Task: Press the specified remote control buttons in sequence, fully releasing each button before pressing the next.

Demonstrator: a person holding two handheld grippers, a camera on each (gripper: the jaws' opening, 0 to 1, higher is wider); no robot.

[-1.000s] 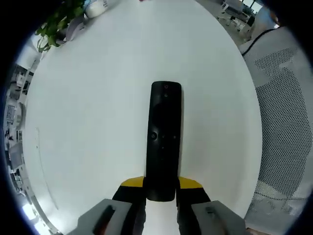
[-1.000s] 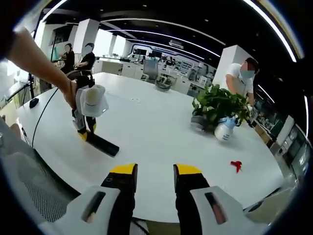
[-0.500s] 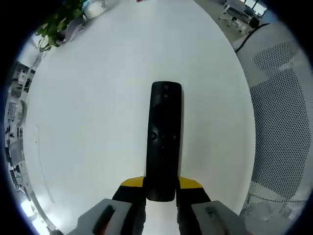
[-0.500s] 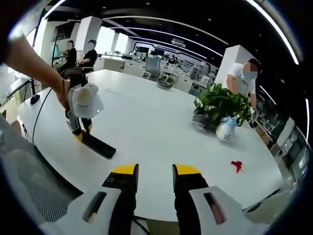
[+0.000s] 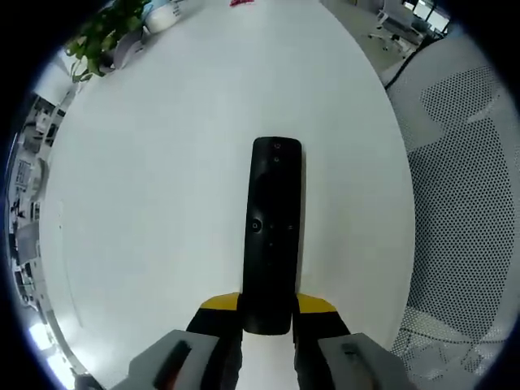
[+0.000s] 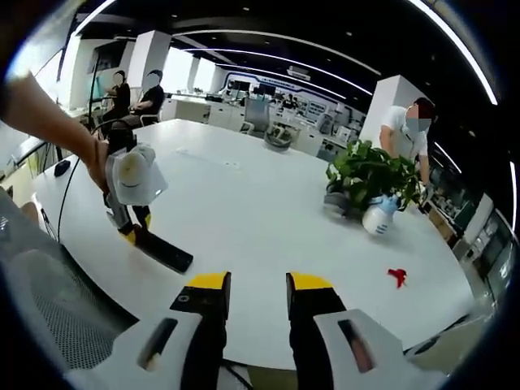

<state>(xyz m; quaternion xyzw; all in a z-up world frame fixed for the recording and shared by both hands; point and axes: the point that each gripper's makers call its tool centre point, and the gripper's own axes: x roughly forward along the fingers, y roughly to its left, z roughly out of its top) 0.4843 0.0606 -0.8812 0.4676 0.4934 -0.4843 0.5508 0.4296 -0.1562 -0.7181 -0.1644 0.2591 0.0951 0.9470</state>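
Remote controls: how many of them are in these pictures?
1. The remote is held at its near end between the left gripper's jaws, over the white table. The right gripper view shows the same remote near the table's left edge.

One black remote control (image 5: 272, 236), one white worktop (image 6: 260, 219), one potted plant (image 6: 366, 177), one white spray bottle (image 6: 378, 218), one small red object (image 6: 396, 276), one mesh chair (image 5: 463, 203), three people in the background.

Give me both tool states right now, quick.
Left tool: shut on the black remote, gripping its near end.
Right tool: open, holding nothing, above the white table.
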